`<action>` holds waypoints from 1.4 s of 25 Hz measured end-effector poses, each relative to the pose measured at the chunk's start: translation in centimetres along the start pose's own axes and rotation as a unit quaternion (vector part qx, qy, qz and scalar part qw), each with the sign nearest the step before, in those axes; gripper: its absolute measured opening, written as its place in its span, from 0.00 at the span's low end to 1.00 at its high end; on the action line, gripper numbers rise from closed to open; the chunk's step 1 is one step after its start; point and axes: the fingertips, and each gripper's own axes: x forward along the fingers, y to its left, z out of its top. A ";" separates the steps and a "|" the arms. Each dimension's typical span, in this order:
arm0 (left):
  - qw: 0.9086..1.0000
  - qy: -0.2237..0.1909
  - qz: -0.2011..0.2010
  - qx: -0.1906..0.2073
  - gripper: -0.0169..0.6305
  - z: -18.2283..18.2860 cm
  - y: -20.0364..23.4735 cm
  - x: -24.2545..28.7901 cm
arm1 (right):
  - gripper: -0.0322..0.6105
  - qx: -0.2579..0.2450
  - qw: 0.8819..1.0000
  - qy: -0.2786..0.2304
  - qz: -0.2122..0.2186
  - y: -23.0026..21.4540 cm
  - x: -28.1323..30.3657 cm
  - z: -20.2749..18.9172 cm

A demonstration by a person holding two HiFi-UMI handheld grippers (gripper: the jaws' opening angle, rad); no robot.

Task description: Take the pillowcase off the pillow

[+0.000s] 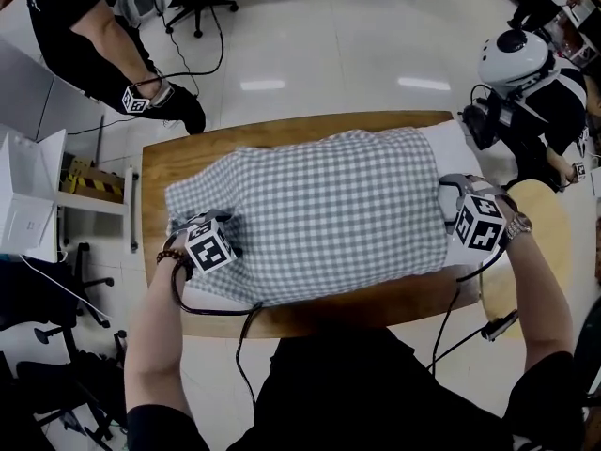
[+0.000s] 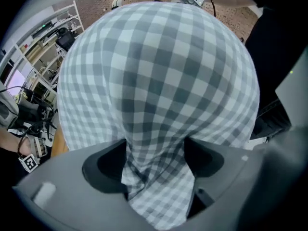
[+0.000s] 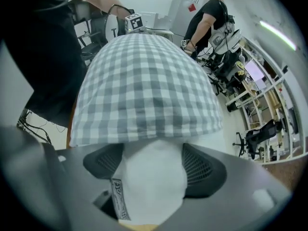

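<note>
**Head view:** A pillow (image 1: 441, 144) in a grey-and-white checked pillowcase (image 1: 319, 209) lies lengthwise across a wooden table (image 1: 282, 128) and covers most of its top. The pillowcase is on, and only the pillow's bare white end shows, toward the table's right edge. The left gripper (image 1: 211, 238) points down at the checked corner near the table's front left. The right gripper (image 1: 467, 212) points down at the white end near the table's front right. A person in black (image 1: 84, 36) stands beyond the table's far left corner, and a person in white headgear (image 1: 515, 56) stands beyond its far right corner.

**Left gripper view:** The left gripper (image 2: 155, 162) has its jaws spread wide and not clenched. A bunched fold of the pillowcase (image 2: 154, 71) comes up between them, fills the gap and touches both pads (image 2: 108, 165). The rest of the checked cloth swells across the table, and a sliver of the table's wood (image 2: 57, 142) shows at the picture's left.

**Right gripper view:** The right gripper (image 3: 151, 162) is likewise released, with its jaws at full spread either side of the pillow (image 3: 149, 186). The white end bulges between the ribbed pads (image 3: 199, 170). A printed label (image 3: 118, 196) runs down the side of that end nearer the left pad. The hem of the pillowcase (image 3: 144, 85) crosses just beyond the jaws, farther in over the table.
</note>
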 end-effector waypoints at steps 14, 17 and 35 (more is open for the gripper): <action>0.999 0.024 0.024 0.013 0.30 -1.2 1.8 5.0 | 0.47 0.005 1.000 -0.017 -0.004 -0.5 3.8 -0.4; 0.999 0.015 0.044 0.009 0.06 -1.2 2.6 4.7 | 0.35 0.010 1.000 -0.025 -0.015 -0.9 3.9 -0.5; 0.987 0.006 0.109 -0.117 0.04 -7.2 3.7 -2.9 | 0.09 0.027 0.997 -0.026 -0.074 -1.1 1.0 -0.9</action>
